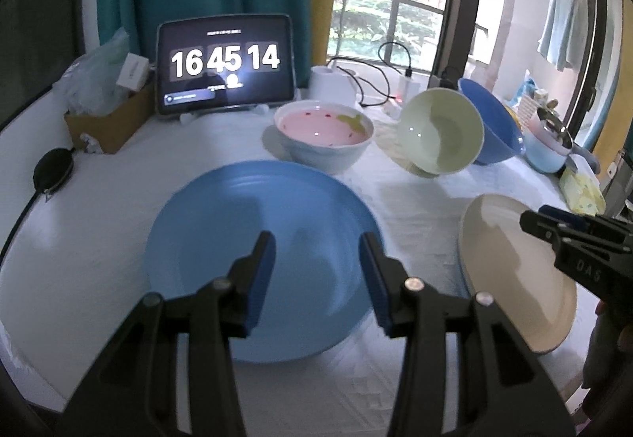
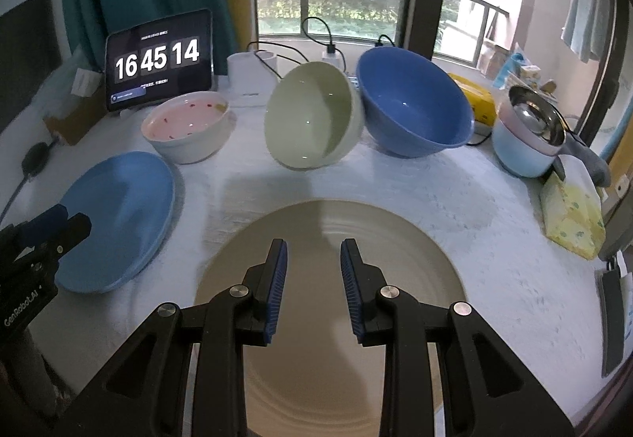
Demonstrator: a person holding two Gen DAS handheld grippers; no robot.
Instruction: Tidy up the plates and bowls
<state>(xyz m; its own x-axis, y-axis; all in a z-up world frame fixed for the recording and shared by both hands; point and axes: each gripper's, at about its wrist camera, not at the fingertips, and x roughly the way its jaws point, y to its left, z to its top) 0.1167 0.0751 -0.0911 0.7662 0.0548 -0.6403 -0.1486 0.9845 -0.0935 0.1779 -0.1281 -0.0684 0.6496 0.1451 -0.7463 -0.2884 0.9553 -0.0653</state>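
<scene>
A blue plate (image 1: pixel 253 259) lies flat on the white table, right under my open, empty left gripper (image 1: pixel 318 255). A beige plate (image 2: pixel 332 318) lies under my open, empty right gripper (image 2: pixel 312 267); it also shows at the right of the left wrist view (image 1: pixel 510 271). Behind stand a white bowl with a pink inside (image 1: pixel 324 132), a pale green bowl (image 1: pixel 439 132) tipped on its side, and a blue bowl (image 2: pixel 411 104) leaning behind it. In the right wrist view the blue plate (image 2: pixel 118 215) lies left, beside the left gripper (image 2: pixel 59 223).
A tablet showing a clock (image 1: pixel 225 65) stands at the back. A cardboard box (image 1: pixel 107 116) and a black pouch (image 1: pixel 53 170) lie at the left. A white roll (image 2: pixel 247 75), cables, a small pot (image 2: pixel 526 140) and a yellow pack (image 2: pixel 573 215) stand at the right.
</scene>
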